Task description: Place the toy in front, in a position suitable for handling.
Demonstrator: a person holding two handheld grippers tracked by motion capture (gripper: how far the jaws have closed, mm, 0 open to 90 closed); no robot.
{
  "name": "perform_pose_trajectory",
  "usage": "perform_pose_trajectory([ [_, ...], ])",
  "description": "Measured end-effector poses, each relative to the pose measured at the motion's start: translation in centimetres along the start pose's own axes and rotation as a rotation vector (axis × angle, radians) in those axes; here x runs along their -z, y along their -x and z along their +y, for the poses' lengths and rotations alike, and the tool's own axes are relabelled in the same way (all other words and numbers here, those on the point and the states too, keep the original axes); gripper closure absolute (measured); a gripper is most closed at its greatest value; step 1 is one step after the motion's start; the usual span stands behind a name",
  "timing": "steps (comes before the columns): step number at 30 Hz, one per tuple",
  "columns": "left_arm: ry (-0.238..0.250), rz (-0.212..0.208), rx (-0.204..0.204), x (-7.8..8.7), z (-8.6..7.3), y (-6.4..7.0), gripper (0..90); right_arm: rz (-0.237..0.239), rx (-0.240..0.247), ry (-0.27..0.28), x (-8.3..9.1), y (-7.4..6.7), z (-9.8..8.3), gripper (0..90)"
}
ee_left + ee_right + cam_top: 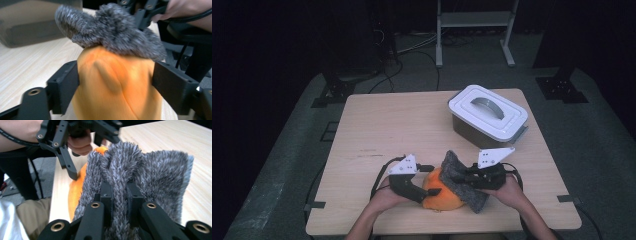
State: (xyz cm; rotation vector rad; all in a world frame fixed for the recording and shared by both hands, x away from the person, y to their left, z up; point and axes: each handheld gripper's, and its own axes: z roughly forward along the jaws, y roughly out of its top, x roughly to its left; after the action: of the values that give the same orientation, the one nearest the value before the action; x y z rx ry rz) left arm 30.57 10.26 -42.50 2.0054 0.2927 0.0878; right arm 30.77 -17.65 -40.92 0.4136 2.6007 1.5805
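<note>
High view: left gripper at the orange cloth near the worktop front edge. Its fingers flank the cloth, spread, not clearly pressing. Grey fuzzy cloth drapes over the orange one. Right gripper fingers pinch a grey fold. White-lidded box far right.

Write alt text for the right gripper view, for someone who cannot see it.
Two black jaws of the right gripper pinch a fold of fuzzy grey fabric over a pale wooden table. Behind it lies a soft orange cloth, with the left gripper at its edge.
</note>
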Motion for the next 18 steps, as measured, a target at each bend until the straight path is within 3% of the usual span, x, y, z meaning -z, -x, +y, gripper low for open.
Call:
perform_pose_trajectory([
  [2, -0.005, 0.004, -0.006, -0.2, -0.1, 0.1, 21.5, 0.009, 0.004, -0.003, -0.1, -0.1, 0.0, 78.3],
  [3, 0.002, 0.014, -0.024, -0.3, -0.3, 0.3, 31.4, 0.005, 0.015, -0.006, 0.1, -0.1, 0.2, 78.4],
  [6, 0.008, -0.002, -0.075, -0.1, -0.2, 0.5, 38.9, -0.019, -0.003, 0.049, 1.5, 0.5, 0.5, 78.5],
  [7, 0.008, -0.005, -0.098, -0.1, -0.2, 0.6, 40.6, -0.029, -0.011, 0.063, 1.9, 0.8, 0.5, 78.5],
  [10, 0.004, -0.008, -0.108, -0.1, -0.1, 0.6, 41.4, -0.038, -0.028, 0.062, 2.1, 1.2, 0.2, 78.5],
  [11, -0.006, -0.01, -0.101, 0.1, -0.1, 0.3, 40.9, -0.022, -0.035, 0.023, 1.4, 1.2, -0.4, 78.4],
  [13, -0.01, -0.012, -0.082, 0.3, -0.2, 0.1, 35.1, -0.012, -0.039, 0.014, 0.8, 1.0, -0.6, 78.4],
  [14, -0.006, -0.01, -0.033, 0.3, -0.1, -0.1, 31.0, -0.015, -0.037, 0.01, 0.8, 0.8, -0.5, 78.4],
  [16, -0.019, -0.008, 0.011, 0.1, 0.1, -0.1, 20.7, -0.02, -0.019, 0.006, 0.6, 0.6, -0.3, 78.4],
  [18, -0.027, -0.02, 0.007, -0.4, 0.1, 0.1, 19.4, -0.01, -0.015, 0.007, 0.5, 0.3, -0.2, 78.4],
])
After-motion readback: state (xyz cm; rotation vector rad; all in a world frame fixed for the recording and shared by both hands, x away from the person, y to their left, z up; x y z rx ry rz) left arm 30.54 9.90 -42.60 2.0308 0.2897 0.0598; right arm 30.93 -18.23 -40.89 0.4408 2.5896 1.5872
